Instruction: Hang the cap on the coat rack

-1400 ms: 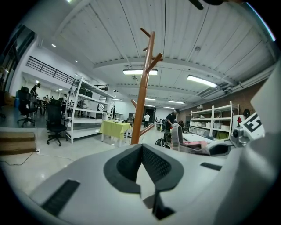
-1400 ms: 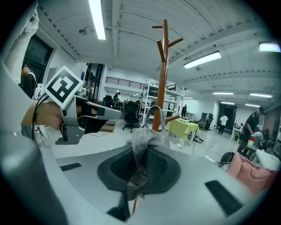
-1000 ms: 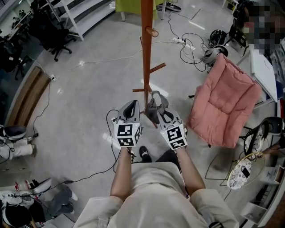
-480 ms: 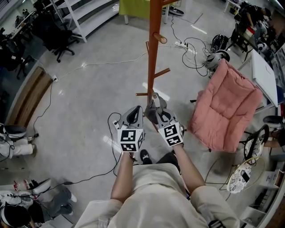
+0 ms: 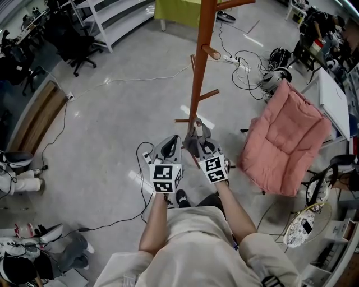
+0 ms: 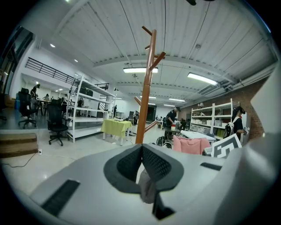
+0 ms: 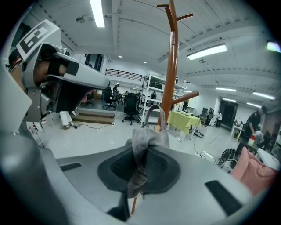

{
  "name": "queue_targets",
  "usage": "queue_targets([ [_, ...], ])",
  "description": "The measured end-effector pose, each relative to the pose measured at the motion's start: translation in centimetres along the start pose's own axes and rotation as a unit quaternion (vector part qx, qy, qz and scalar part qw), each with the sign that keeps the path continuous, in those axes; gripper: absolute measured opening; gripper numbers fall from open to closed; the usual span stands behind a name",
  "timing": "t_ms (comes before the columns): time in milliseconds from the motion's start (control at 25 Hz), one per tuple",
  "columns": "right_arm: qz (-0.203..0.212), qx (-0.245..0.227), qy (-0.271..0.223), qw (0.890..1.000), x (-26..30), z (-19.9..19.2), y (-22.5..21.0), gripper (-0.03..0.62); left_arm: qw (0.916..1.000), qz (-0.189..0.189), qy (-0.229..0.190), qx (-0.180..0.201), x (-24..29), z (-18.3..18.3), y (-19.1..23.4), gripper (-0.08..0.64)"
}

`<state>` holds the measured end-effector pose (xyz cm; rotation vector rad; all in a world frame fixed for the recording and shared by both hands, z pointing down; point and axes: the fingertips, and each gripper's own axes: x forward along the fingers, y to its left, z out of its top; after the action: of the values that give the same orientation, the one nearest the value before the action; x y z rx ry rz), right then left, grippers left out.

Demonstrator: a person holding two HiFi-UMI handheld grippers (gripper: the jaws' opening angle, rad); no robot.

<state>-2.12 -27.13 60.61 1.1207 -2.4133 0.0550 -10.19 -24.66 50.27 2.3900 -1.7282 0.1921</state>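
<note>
Right gripper (image 7: 140,156) pinched a fold of the grey cap (image 7: 149,138) at frame centre, below the coat rack (image 5: 197,95) peg (image 5: 211,52). Left gripper (image 6: 142,151) was pressed together. Risk: the thin fabric hold could slip, or the cap could miss the peg.

Seen from above, a person stands on a pale floor (image 5: 112,123) facing an orange-brown coat rack (image 5: 198,78). Its pole runs up to the top edge, with short pegs branching to either side. The right gripper (image 5: 199,141) carries a grey cap (image 5: 192,144) close against the lower pole, near the lowest pegs, and the left gripper (image 5: 171,143) is raised just beside it. A pink cushioned chair (image 5: 286,140) stands at right, cables (image 5: 244,61) trail over the floor beyond the rack, and a black office chair (image 5: 76,47) and white shelving (image 5: 115,17) lie at upper left.
</note>
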Motion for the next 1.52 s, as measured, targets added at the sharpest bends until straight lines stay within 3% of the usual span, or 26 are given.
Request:
queue_targets([
  [560,0.000,0.033,0.004,0.999,2.5,-0.2,-0.6,0.017,1.0000,0.001,0.001,0.003,-0.3,0.0,1.1,0.008],
  [1520,-0.011,0.044,0.040,0.998,6.8,-3.4,-2.2,0.018,0.9997,0.020,0.014,-0.001,-2.2,-2.4,2.3,0.008],
])
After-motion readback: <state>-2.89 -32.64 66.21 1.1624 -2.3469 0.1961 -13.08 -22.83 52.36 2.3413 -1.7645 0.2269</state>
